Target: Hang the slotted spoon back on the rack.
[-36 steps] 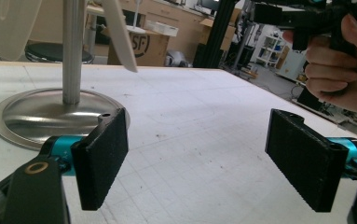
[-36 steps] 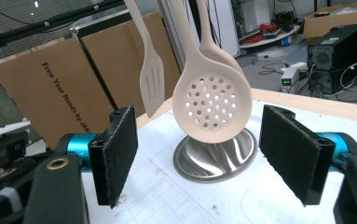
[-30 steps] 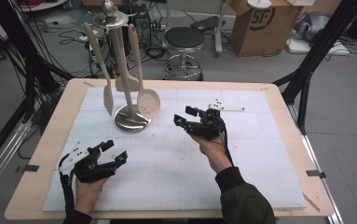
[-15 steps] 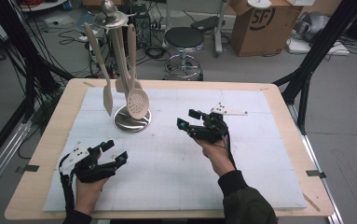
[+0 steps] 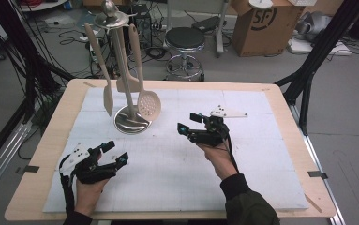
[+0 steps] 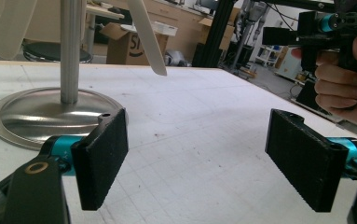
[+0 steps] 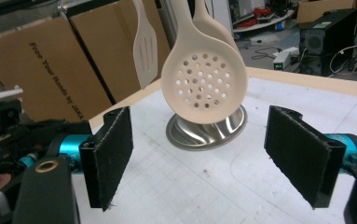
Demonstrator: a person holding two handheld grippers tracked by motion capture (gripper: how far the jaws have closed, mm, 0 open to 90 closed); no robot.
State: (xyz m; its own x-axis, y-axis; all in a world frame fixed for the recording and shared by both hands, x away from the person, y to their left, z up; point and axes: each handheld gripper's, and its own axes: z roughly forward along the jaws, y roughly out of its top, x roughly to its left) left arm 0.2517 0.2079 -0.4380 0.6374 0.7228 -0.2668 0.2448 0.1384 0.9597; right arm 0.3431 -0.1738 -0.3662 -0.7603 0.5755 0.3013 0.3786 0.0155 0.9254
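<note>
Two grippers over a white-padded desk (image 5: 168, 187), one per hand. Right gripper (image 5: 190, 127) held just above the pad right of centre, aimed toward the utensil stand (image 5: 131, 123); fingers (image 7: 113, 154) spread wide, just been opening further, nothing between them, touching nothing. Seen straight ahead between those fingers in the right gripper view: the slotted spoon (image 7: 205, 88), hanging free with its perforated round bowl just above the stand's polished round base (image 7: 204, 133), clear of both pads. Same spoon (image 5: 148, 104) in the high view dangling from the stand's top, bowl low beside the pole and tilted out toward the right gripper, near it but apart. Two more pale utensils on the same stand: a narrow spatula (image 5: 107, 96) at the left and a broad turner (image 5: 126, 83) behind the pole. Stand placed at the far left part of the pad.

Left gripper (image 5: 116, 152) low at the near left of the desk, close above the pad, pointing toward the stand; fingers (image 6: 101, 158) likewise wide apart, empty, only bare pad between them. Stand base (image 6: 41, 114) and pole ahead and to the left in the left gripper view, well beyond the fingertips; right hand (image 6: 348, 79) with its gripper farther off at upper right.
</note>
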